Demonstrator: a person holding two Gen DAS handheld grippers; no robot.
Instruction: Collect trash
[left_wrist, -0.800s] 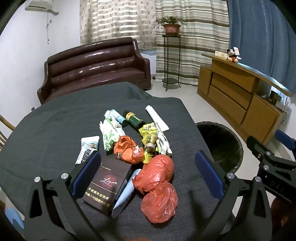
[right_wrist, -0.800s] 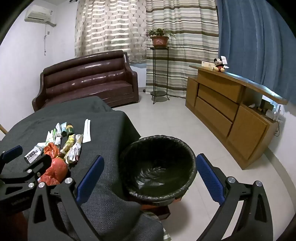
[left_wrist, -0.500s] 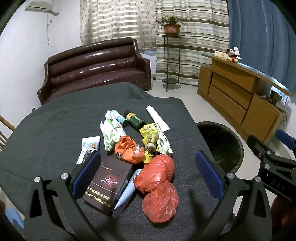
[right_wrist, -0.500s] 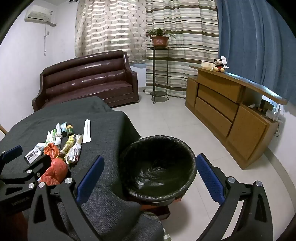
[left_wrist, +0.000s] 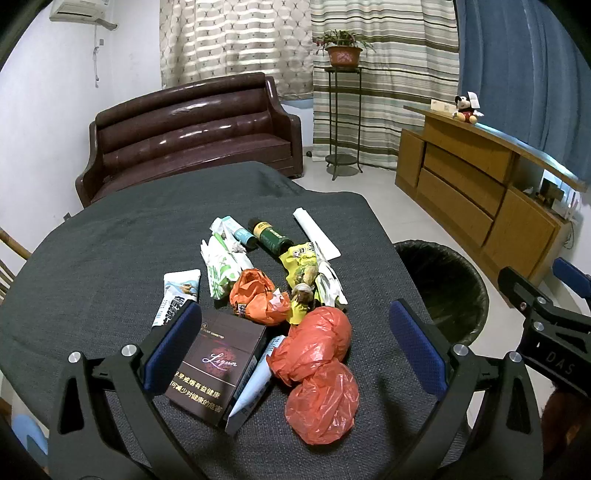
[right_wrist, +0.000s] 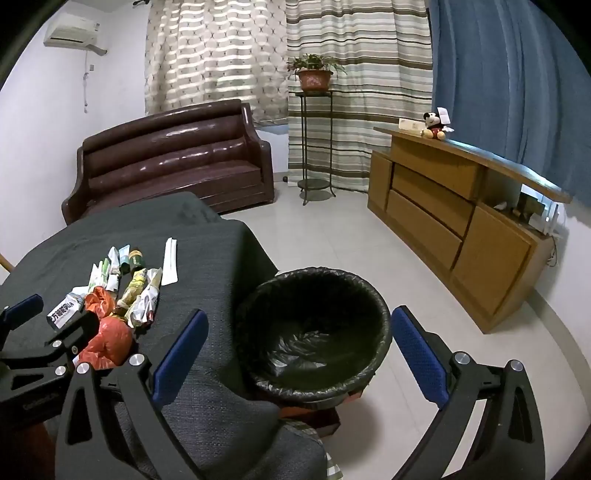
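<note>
Left gripper (left_wrist: 295, 343): jaws spread wide, nothing clamped; tilted down over the near end of the trash pile.
Right gripper (right_wrist: 299, 349): jaws spread wide, nothing between them but air; aimed down over the waste bin.
Counter (left_wrist: 92, 258): round, covered by a dark grey cloth; carries all the trash.
Red plastic bags (left_wrist: 317, 373): two crumpled lumps touching each other, at the near end of the pile, between the left jaws in that view.
Cigarette box (left_wrist: 212, 373): dark, lying flat, just left of the red bags and beside the left jaw pad.
Pale tube-shaped wrapper (left_wrist: 255, 380): wedged between the cigarette box and the red bags.
Orange wrapper (left_wrist: 256, 295): crumpled, in the middle of the pile.
Yellow snack packet (left_wrist: 301, 260): right of the orange wrapper, with a crumpled white wrapper (left_wrist: 330, 286) touching it.
Green bottle (left_wrist: 271, 238): lying on its side at the far end of the pile.
White folded paper (left_wrist: 316, 234): flat, on the far right of the pile.
White-and-green packets (left_wrist: 219, 264): left side of the pile.
White sachet (left_wrist: 179, 295): flat, on the leftmost edge of the pile.
Waste bin (right_wrist: 314, 332): black liner, on the floor just beside the counter's edge; no trash visible inside.
Background: brown leather sofa (left_wrist: 192, 125) behind the counter; wooden sideboard (right_wrist: 454, 218) on the right.
</note>
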